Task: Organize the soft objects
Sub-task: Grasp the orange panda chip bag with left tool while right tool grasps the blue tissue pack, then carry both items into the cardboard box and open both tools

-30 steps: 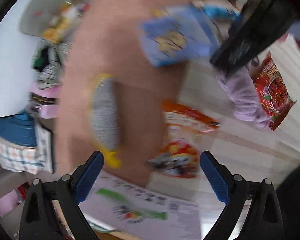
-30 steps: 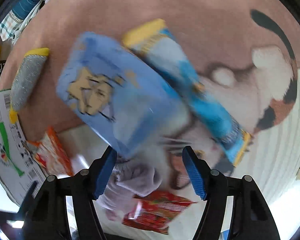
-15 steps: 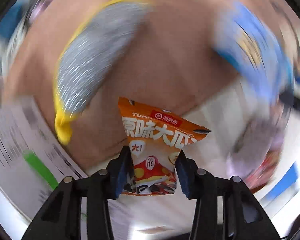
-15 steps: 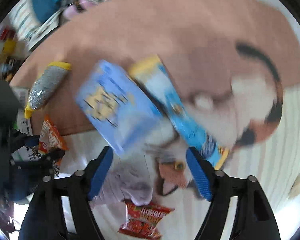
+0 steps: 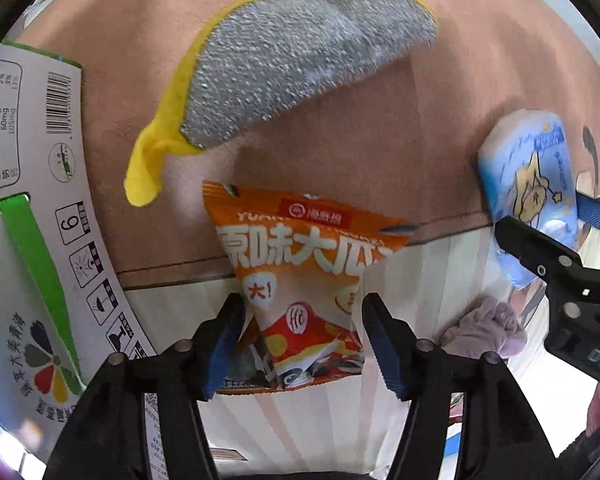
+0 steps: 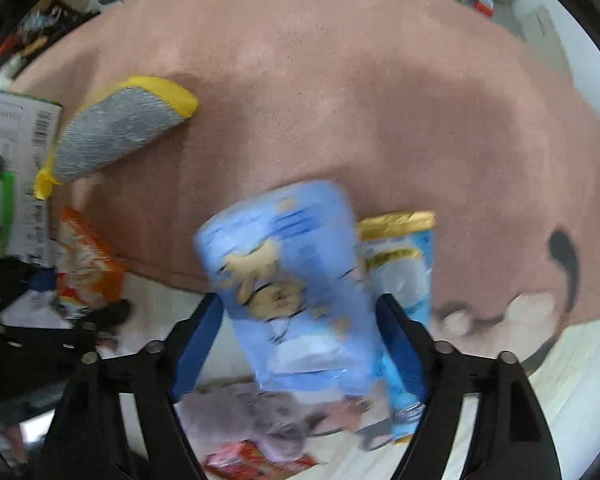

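Note:
My left gripper (image 5: 304, 340) is shut on an orange snack packet (image 5: 300, 280), which hangs over the edge of a pink rug (image 5: 120, 92). A grey cloth with yellow trim (image 5: 284, 64) lies on the rug just beyond. My right gripper (image 6: 300, 344) is closed around a light blue soft pack (image 6: 288, 280); the view is blurred. That pack also shows in the left wrist view (image 5: 532, 192), held by the right gripper's fingers (image 5: 540, 256). A lilac cloth (image 6: 248, 412) lies on the floor under the right gripper.
A white carton with a green stripe (image 5: 32, 220) stands at the left. A blue and gold packet (image 6: 400, 276) lies behind the blue pack. A red packet (image 6: 256, 464) lies on the pale wood floor (image 5: 300, 432). Clutter lines the rug's far edge.
My left gripper has moved in and shut on the orange packet. My right gripper has closed in around the light blue pack, which now stands between its fingers.

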Demonstrator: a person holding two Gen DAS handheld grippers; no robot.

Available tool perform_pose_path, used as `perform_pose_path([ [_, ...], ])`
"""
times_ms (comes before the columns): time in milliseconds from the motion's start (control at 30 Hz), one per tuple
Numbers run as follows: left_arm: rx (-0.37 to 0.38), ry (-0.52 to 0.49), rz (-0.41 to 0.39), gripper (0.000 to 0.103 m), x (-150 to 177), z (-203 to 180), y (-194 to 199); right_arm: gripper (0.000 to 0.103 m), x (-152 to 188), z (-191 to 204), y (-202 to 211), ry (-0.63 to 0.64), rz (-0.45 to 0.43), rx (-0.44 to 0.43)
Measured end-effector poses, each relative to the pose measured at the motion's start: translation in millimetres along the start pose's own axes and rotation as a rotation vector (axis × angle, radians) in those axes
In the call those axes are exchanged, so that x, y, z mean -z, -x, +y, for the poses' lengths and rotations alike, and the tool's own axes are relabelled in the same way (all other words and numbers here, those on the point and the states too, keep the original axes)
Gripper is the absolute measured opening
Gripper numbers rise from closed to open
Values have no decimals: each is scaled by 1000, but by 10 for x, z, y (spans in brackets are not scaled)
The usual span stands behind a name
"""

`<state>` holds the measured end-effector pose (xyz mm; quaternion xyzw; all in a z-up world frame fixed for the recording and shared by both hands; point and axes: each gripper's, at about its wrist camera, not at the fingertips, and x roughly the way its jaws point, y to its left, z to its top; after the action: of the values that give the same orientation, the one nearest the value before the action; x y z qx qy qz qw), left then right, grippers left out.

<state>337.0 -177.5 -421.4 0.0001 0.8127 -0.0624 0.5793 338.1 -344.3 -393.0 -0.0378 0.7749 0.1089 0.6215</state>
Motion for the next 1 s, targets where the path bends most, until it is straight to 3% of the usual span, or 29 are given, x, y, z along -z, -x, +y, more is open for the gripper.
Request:
perform_pose_path([
  [100,-5,-13,-4,59,27,-71,-13,76,-19,2,-45,-25,26,-40],
  [233,-17,-9,-34,57,-73,-93,47,85,5,-35,-185,-63,30,-5],
  [300,-51,-19,-61,38,-78,-128,85,84,4,21,-156,-87,-1,9],
  [400,-62,-27,-81,34,-108,-145,114,66,52,70,-141,-116,-18,89],
  [467,-67,-27,-99,31,-86,-170,151,52,85,207,-93,-131,-19,91],
  [600,-69,-50,-137,31,19,-199,298,45,266,218,58,-180,-43,57],
  [833,1,-92,-289,31,461,-192,975,44,488,84,746,-256,-151,-40],
  [1000,92,-57,-414,31,876,393,1655,44,735,450,1434,-241,-269,-129],
])
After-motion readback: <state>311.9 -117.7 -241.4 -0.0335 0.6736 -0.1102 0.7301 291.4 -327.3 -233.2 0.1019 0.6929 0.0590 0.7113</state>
